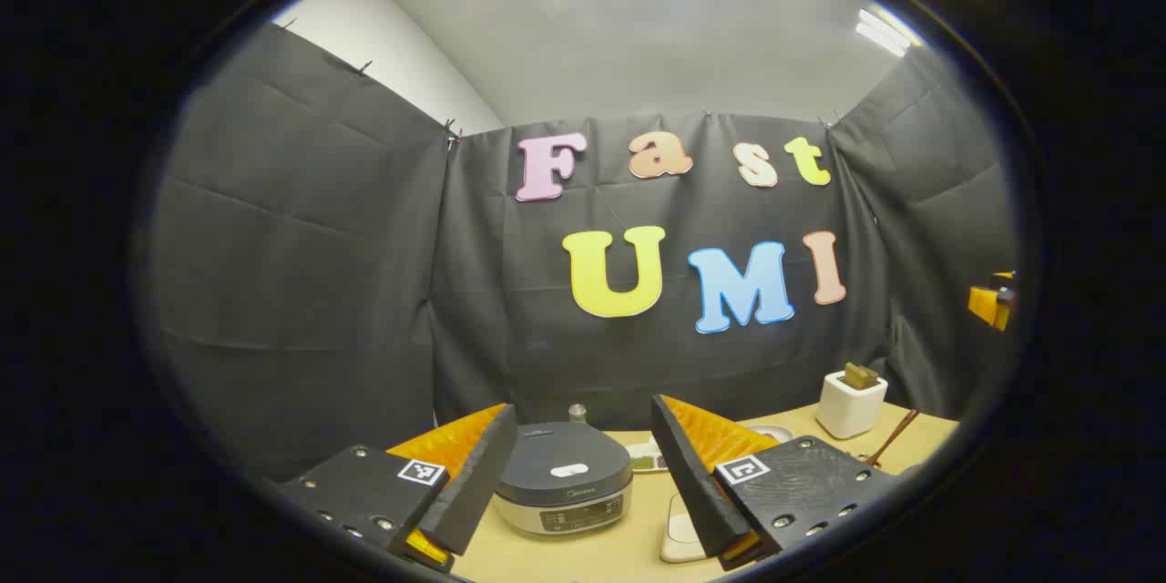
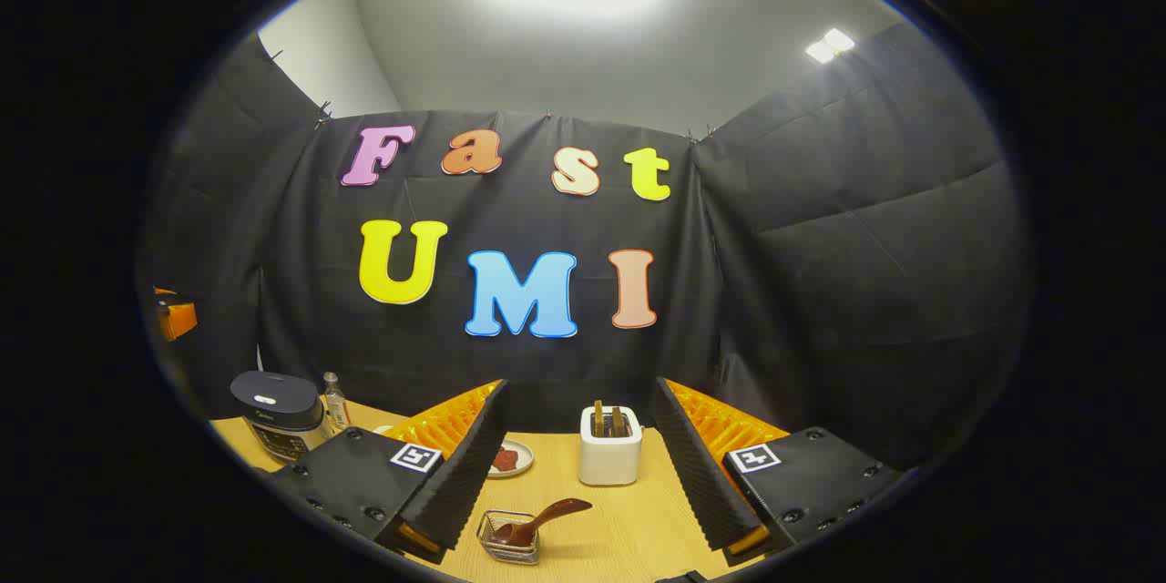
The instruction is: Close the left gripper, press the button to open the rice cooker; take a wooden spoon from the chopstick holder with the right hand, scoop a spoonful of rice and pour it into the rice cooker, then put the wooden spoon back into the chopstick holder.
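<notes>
The rice cooker stands straight ahead with its dark lid down and a pale button on top. My left gripper hangs open in front of it, one finger on each side, touching nothing. At the table's right stands the white chopstick holder. In the right gripper view this holder is dead ahead with wooden handles sticking up. My right gripper is open and holds nothing. A dark wooden spoon rests in a small clear container nearer to me.
A wooden table carries everything. A small plate with something red lies left of the holder. A little bottle stands beside the rice cooker. A flat white object lies right of the cooker. Black cloth walls close in the booth.
</notes>
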Demonstrator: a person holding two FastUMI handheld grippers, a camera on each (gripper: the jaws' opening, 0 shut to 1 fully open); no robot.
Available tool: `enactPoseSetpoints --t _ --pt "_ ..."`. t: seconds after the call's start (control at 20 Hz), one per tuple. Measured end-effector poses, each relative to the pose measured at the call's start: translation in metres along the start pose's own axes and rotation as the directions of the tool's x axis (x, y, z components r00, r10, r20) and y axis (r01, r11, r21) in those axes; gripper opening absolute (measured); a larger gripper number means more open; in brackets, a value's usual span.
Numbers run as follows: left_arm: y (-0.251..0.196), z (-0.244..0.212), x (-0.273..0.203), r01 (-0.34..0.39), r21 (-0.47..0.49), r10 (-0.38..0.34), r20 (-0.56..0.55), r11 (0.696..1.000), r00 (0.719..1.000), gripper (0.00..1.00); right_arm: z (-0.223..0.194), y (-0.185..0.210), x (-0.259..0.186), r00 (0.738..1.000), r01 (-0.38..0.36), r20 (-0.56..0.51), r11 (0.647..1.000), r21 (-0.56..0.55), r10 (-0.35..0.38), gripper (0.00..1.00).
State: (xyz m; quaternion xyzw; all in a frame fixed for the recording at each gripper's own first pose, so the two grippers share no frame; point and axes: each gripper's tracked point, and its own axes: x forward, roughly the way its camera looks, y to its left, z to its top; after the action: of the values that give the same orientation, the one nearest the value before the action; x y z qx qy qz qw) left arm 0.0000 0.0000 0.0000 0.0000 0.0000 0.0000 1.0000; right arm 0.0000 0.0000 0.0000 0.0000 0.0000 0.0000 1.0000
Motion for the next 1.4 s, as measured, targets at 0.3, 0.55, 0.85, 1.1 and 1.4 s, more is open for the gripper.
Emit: enactPoseSetpoints --t 0.3,0.55,0.85,1.1,1.4 --pt "-0.004 0.003 -0.005 -0.005 0.007 0.005 0.007 1.000 1.000 0.90 0.001 -0.003 -0.001 1.000 -0.006 0.001 1.000 -0.004 0.006 0.99" --pt "-0.010 0.008 -0.006 0.003 0.015 -0.003 0.017 1.000 1.000 0.91 -0.001 -0.008 -0.003 1.000 0.004 -0.002 1.000 0.005 -0.004 0.96" --pt "-0.010 0.008 -0.010 0.002 0.013 -0.003 0.018 1.000 1.000 0.91 0.000 -0.012 -0.005 1.000 0.015 -0.001 1.000 0.005 -0.015 0.99" --pt "-0.009 0.004 -0.008 0.005 0.011 -0.005 0.007 1.000 1.000 0.91 -0.001 -0.012 -0.005 1.000 0.017 -0.002 1.000 0.002 -0.017 0.96" --pt "-0.012 0.006 -0.008 0.010 0.014 -0.010 0.005 1.000 1.000 0.91 -0.005 -0.014 -0.005 1.000 0.014 -0.009 1.000 0.005 -0.014 0.99"
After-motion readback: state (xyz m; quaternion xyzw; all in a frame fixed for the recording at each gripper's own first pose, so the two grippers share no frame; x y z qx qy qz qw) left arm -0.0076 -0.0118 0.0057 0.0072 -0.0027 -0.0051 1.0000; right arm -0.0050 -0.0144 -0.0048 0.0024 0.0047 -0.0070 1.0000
